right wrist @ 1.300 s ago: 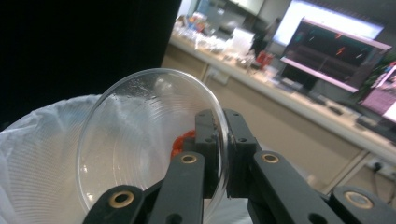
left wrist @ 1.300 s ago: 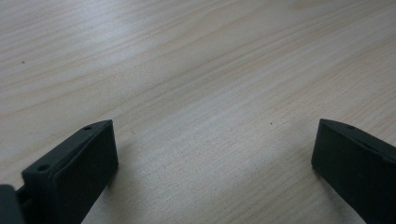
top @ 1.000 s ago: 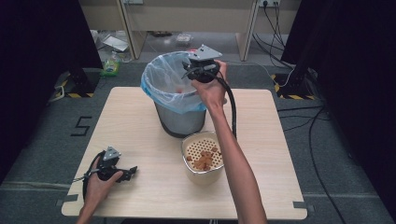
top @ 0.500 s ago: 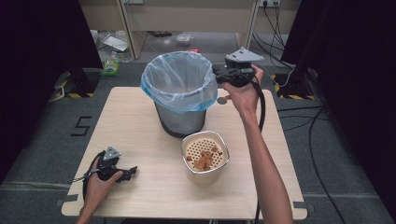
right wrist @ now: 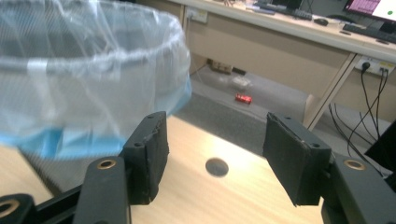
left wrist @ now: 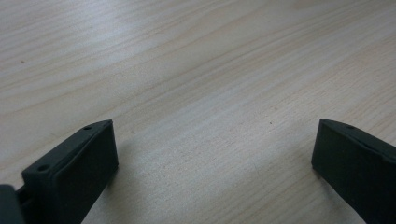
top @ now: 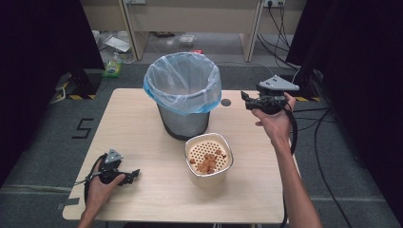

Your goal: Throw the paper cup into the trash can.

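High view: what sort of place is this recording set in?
Probably an office or lab set up for recording, not a home. A lone wooden table stands on grey carpet between black curtains, loose cables trail over the floor, and the right gripper view shows a desk with keyboards behind.

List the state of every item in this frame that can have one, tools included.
Grey metal bin with blue plastic liner: upright, open-topped, liner folded over rim.
White perforated container: upright, uncovered, brown food pieces inside.
Left tool: open, empty, low over the light wooden table.
Right tool: open, empty, held above the table, right of the bin.
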`<state>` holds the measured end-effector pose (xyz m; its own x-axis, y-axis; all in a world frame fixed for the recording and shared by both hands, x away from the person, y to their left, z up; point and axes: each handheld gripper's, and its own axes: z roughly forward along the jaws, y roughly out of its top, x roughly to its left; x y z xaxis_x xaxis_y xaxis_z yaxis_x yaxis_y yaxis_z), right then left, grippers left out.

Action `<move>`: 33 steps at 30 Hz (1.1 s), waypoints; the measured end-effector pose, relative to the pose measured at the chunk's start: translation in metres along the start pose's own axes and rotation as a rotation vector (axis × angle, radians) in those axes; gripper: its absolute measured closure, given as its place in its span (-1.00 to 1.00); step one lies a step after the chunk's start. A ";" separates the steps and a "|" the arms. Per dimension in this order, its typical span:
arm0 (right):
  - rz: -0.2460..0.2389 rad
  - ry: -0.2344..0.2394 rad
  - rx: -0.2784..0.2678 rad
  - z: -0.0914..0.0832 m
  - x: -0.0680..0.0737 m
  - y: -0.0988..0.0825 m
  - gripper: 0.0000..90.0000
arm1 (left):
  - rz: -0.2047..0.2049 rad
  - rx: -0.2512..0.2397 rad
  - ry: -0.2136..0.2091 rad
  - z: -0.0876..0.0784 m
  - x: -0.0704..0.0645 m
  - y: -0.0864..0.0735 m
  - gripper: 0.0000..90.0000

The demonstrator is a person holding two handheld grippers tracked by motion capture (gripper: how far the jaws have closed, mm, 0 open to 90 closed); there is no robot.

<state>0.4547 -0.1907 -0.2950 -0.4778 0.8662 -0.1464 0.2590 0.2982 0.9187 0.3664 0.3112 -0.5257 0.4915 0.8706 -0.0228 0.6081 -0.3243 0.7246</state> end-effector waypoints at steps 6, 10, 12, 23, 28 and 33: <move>-0.001 0.013 0.009 -0.012 0.004 -0.023 -0.16 | 0.000 0.000 0.000 0.000 0.000 0.000 -1.00; -0.014 0.007 0.032 -0.019 0.010 -0.044 -0.20 | 0.000 0.000 0.000 0.000 0.000 0.000 -1.00; -0.006 0.012 0.037 -0.022 0.011 -0.054 -0.21 | 0.000 0.000 0.000 0.000 0.000 0.000 -1.00; 0.040 0.020 0.075 -0.038 0.020 -0.105 -0.31 | 0.009 0.000 -0.009 0.000 0.000 0.000 -1.00; 0.033 0.007 0.110 -0.040 0.027 -0.127 -0.35 | 0.008 -0.001 -0.009 0.000 0.000 0.000 -1.00; 0.042 0.014 0.166 -0.036 0.033 -0.149 -0.39 | 0.009 0.000 -0.009 0.000 0.000 0.000 -1.00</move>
<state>0.3699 -0.2206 -0.4236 -0.4751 0.8738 -0.1034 0.4134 0.3254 0.8505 0.3662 0.3108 -0.5258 0.5029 0.8640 -0.0225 0.6032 -0.3322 0.7251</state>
